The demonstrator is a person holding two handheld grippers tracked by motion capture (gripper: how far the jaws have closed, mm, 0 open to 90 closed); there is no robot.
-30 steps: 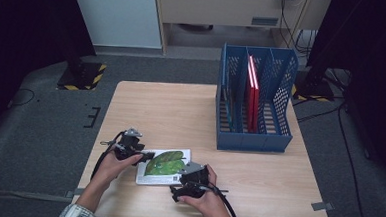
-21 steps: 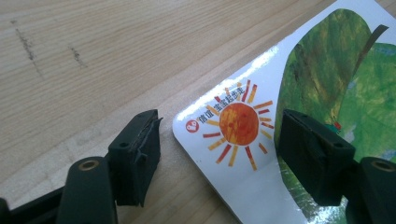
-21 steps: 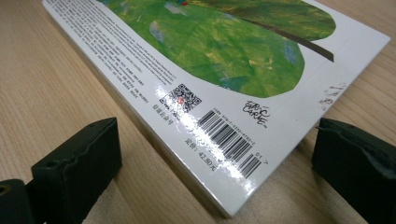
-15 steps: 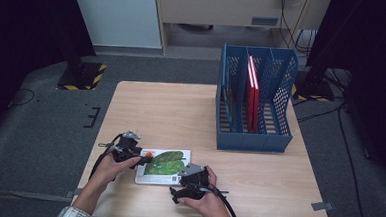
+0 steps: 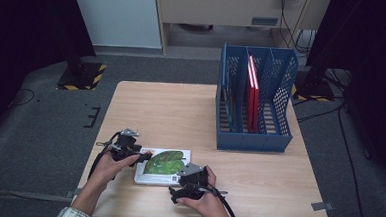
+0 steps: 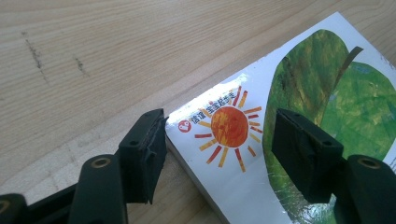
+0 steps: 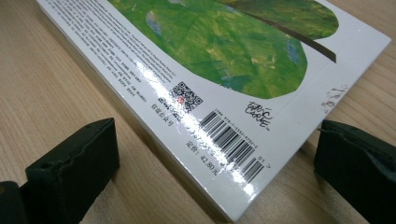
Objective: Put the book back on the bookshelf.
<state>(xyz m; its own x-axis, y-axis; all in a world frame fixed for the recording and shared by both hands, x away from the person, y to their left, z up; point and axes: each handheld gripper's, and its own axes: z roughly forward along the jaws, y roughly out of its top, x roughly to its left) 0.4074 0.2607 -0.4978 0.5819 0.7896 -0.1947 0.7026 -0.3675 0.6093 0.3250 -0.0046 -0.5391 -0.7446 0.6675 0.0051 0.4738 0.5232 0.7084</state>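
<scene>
The picture book (image 5: 163, 165) lies flat at the table's (image 5: 181, 108) near edge, the left gripper (image 5: 129, 147), jaws just closing, straddling its left corner unclenched, and the right gripper (image 5: 189, 181) gaping wide around its near-right corner.

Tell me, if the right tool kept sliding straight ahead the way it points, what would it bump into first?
Probably the near corner of the flat white book with the green leaf cover. That corner, by the barcode, lies on the wooden table between the right tool's open jaws.
</scene>
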